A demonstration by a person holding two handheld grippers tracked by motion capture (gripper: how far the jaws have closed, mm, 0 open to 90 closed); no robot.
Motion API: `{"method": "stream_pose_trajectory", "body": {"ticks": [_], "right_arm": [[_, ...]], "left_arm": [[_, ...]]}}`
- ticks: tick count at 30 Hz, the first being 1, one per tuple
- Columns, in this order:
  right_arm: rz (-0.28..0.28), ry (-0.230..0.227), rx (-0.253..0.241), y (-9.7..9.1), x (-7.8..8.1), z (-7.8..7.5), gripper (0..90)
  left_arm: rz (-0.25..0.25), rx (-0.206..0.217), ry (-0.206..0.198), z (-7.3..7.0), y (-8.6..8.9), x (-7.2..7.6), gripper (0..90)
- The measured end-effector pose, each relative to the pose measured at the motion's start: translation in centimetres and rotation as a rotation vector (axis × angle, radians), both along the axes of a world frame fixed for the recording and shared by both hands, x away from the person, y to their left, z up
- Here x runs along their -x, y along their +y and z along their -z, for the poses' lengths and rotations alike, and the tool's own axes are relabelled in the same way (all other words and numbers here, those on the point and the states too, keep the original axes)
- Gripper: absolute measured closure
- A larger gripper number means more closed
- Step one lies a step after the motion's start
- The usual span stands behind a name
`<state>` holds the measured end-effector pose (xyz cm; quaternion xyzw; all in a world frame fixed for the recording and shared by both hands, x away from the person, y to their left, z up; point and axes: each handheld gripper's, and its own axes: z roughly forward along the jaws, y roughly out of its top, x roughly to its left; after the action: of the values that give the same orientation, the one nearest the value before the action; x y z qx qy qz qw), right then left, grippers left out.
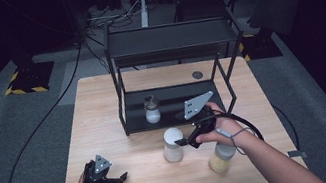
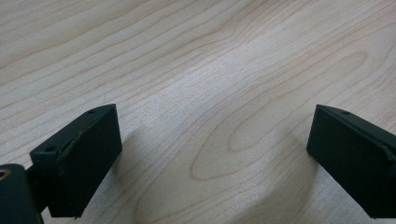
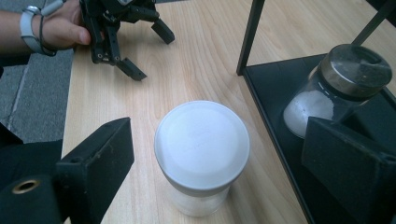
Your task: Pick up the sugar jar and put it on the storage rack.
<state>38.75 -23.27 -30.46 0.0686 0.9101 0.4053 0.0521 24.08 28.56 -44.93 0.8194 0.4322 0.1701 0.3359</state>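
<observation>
Progress looks like one of three done, by my read: nearest, the left gripper (image 1: pixel 124 178) rests on the light wooden table (image 1: pixel 103 112) with jaws wide and empty, and the yellowish-filled plastic jar (image 1: pixel 222 158) sits untouched near the front edge by the right forearm. The right gripper (image 3: pixel 219 154) straddles the white-lidded clear jar (image 3: pixel 201 156) on the table just before the rack, jaws open, pads not touching it, so grasp and lift remain. Farthest, the glass jar of white powder with a metal lid (image 1: pixel 152 109) already stands on the black metal rack's lower shelf (image 1: pixel 173 101).

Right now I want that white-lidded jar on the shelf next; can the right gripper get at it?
Probably yes: the right gripper has open jaws either side of the white-lidded jar, with bare table around it.
</observation>
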Motion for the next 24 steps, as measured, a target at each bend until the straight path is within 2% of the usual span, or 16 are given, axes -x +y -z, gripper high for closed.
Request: {"method": "stream_pose_trajectory", "body": {"ticks": [24], "right_arm": [[-0.041,0.042,0.101,3.0,-1.2,1.0,11.3]], "left_arm": [[0.0,0.0,0.0,0.0,0.0,0.0,3.2]]}}
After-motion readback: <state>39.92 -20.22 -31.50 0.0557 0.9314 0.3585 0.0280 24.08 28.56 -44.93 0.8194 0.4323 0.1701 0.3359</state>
